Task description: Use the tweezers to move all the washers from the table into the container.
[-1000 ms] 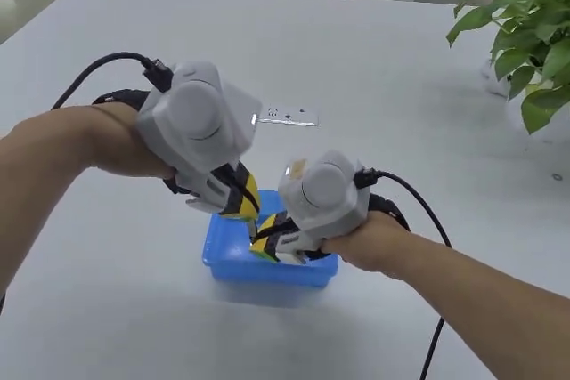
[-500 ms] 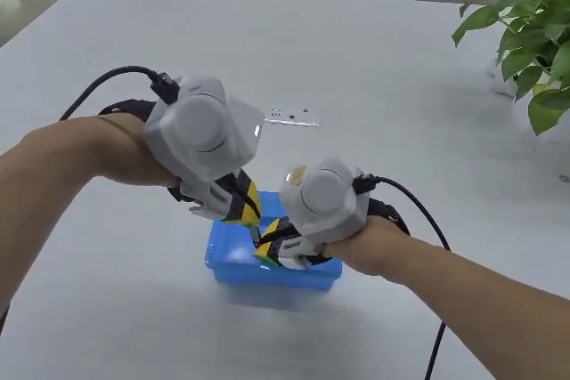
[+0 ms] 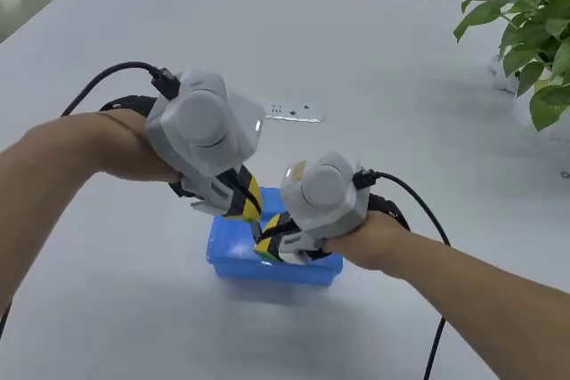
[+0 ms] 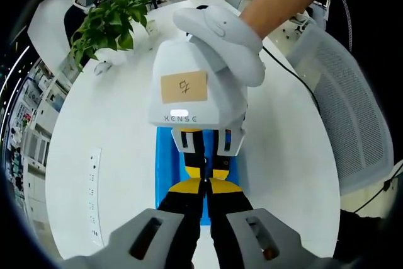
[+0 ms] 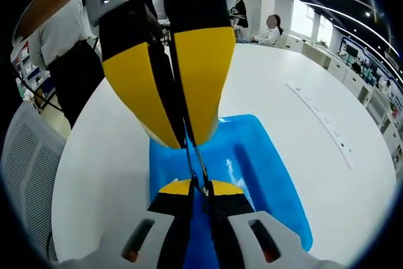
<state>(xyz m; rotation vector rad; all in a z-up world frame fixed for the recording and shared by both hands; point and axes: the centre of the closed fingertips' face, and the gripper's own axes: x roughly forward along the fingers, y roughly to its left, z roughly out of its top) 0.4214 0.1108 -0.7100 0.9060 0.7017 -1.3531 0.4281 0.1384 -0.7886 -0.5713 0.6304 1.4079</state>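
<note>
While the two grippers meet nose to nose above the blue container, the reasoning looks plain. Keep the whole business over the box, so anything that slips lands inside and not on the bench.

The container sits toward the near edge of the bench, well short of the far edge. A white strip lies beyond it toward the middle, and a potted plant stands at the right edge.

Now the jaws. The left gripper comes in from above, tilted down. Its yellow jaws are pressed all but together, and the thin steel tweezers stick out from between them. The right gripper reaches in from the near right side with its jaws pinched just as tight. The free end of the tweezers runs down into the slit between them.

So both pairs of jaws look clamped on the same tool, one at each end. I'd judge it a handover or a re-grip to set the tweezers straight.

The tweezer legs lie nearly closed on each other. Whether a washer rides between the tips is too small to tell.
</note>
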